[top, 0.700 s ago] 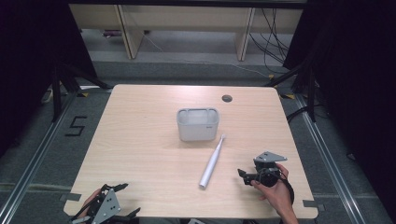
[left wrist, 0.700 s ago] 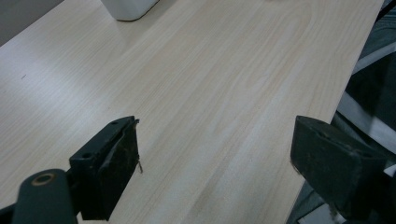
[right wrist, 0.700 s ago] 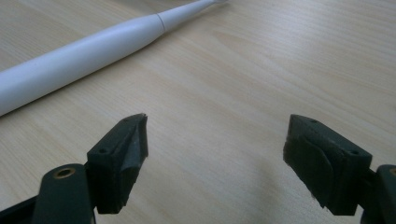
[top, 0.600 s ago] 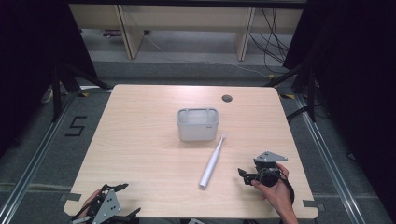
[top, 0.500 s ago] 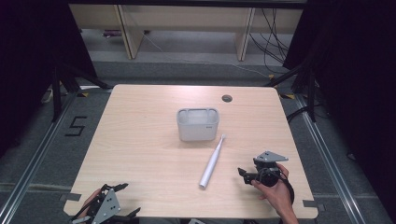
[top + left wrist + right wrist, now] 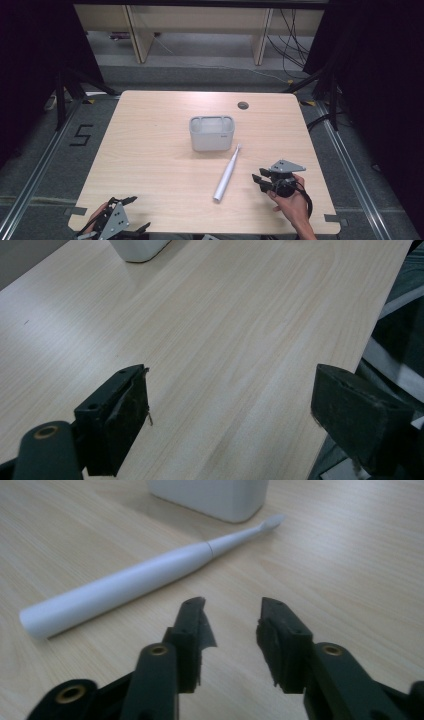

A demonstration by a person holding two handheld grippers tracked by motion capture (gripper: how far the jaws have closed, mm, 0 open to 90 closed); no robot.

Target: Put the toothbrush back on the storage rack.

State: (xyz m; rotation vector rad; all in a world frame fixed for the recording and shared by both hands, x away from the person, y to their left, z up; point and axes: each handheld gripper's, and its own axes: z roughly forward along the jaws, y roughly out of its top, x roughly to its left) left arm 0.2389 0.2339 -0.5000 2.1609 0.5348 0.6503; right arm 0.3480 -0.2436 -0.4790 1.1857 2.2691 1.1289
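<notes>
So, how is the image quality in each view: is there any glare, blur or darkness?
High view: the light wooden table is evenly lit and the surroundings are dark. Left gripper view: pale glare lies across the wood near the white plastic container. Right gripper view: the white electric toothbrush is fairly sharp, while the near black fingers look soft.

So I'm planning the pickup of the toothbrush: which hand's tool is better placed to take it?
The right tool. It sits just beside the white toothbrush, jaws apart and empty, facing the handle. The left tool is at the table's near left corner, far from it.
</notes>
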